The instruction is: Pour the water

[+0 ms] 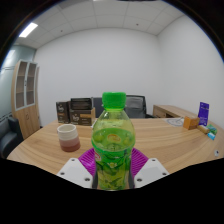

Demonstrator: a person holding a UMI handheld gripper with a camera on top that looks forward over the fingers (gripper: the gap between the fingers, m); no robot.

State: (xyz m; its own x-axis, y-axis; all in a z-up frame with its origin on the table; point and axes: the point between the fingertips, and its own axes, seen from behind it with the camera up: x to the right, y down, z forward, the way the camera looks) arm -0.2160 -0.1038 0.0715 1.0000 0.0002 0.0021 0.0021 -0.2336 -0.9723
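Gripper (113, 172) clamped on the green bottle (113, 140), pads pressing both sides, cap on, long axis upright. Off to the bottle's left and beyond it on the bench (165, 135), well apart: the cup (68, 137). Likely needs carrying left, then tilting.

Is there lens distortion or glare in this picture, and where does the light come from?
Gripper view: strong fisheye bending of the table edge and walls; ceiling light glares white; the bottle, in the tool, is evenly lit; the cup looks sharp.
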